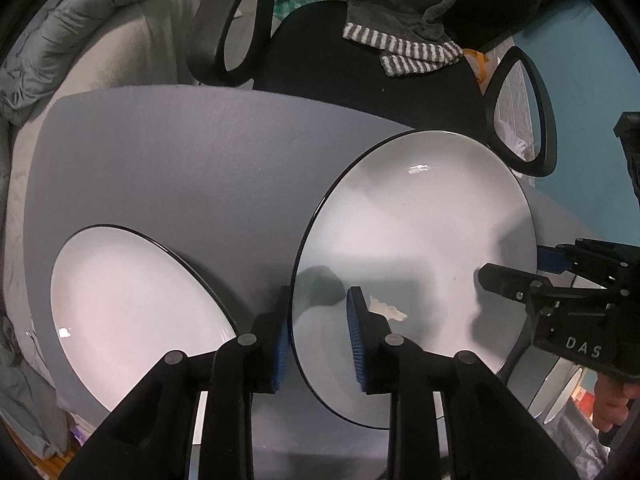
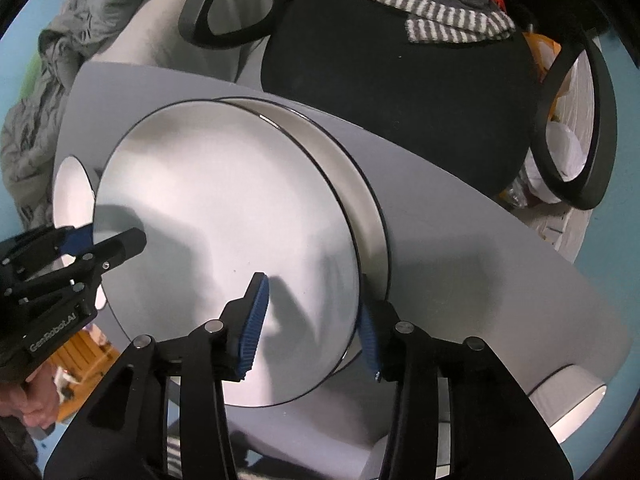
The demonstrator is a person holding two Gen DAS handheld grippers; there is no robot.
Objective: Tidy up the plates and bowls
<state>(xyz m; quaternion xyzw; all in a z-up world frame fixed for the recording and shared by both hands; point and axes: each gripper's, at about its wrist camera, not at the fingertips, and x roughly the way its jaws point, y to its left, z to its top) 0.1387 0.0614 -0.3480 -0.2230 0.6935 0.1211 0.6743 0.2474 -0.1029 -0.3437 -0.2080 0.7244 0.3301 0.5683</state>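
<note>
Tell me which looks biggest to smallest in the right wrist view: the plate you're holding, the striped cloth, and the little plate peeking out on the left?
1. Held plate, biggest, though it is also nearest the camera.
2. Striped cloth.
3. Plate on the left, smallest as seen, but mostly hidden.

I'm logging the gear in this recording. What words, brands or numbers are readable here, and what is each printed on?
"DAS": on the black body of the right tool, seen from the left wrist.
"GenRobot.AI": on the black body of the left tool, seen from the right wrist.
No text shows on the held plate, the other plates or the table.
</note>
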